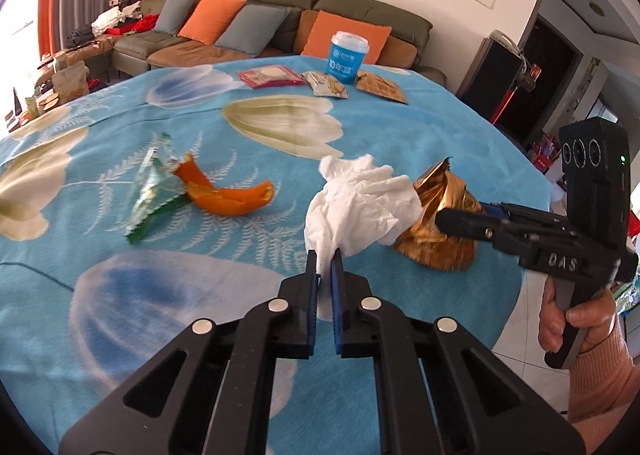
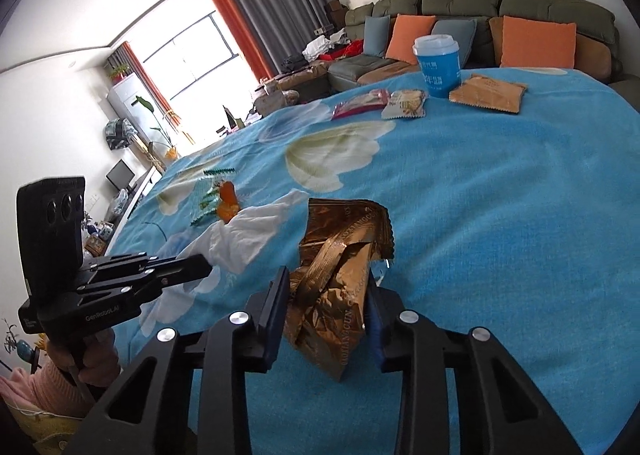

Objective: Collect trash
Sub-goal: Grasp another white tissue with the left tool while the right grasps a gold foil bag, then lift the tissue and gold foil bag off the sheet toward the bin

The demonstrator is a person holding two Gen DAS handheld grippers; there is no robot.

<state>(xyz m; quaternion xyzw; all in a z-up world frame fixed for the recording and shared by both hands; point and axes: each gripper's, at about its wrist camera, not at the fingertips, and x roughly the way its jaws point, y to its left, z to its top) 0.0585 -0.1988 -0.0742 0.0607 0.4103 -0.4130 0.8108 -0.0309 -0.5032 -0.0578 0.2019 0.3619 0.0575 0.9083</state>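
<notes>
My left gripper (image 1: pixel 325 255) is shut on a corner of a crumpled white tissue (image 1: pixel 360 203), which also shows in the right wrist view (image 2: pixel 244 239). My right gripper (image 2: pixel 328 287) is shut on a crumpled gold foil wrapper (image 2: pixel 340 267), which lies right of the tissue in the left wrist view (image 1: pixel 440 207). An orange peel (image 1: pixel 228 195) and a green clear wrapper (image 1: pixel 154 191) lie on the blue flowered tablecloth (image 1: pixel 200 127) to the left. They show small and far in the right wrist view (image 2: pixel 228 199).
A blue paper cup (image 1: pixel 347 57) stands at the table's far side with a red-pink packet (image 1: pixel 270 77), a pale snack packet (image 1: pixel 326 84) and a brown packet (image 1: pixel 382 87) beside it. A sofa (image 1: pixel 280 15) with cushions lies beyond. The table edge drops off at right.
</notes>
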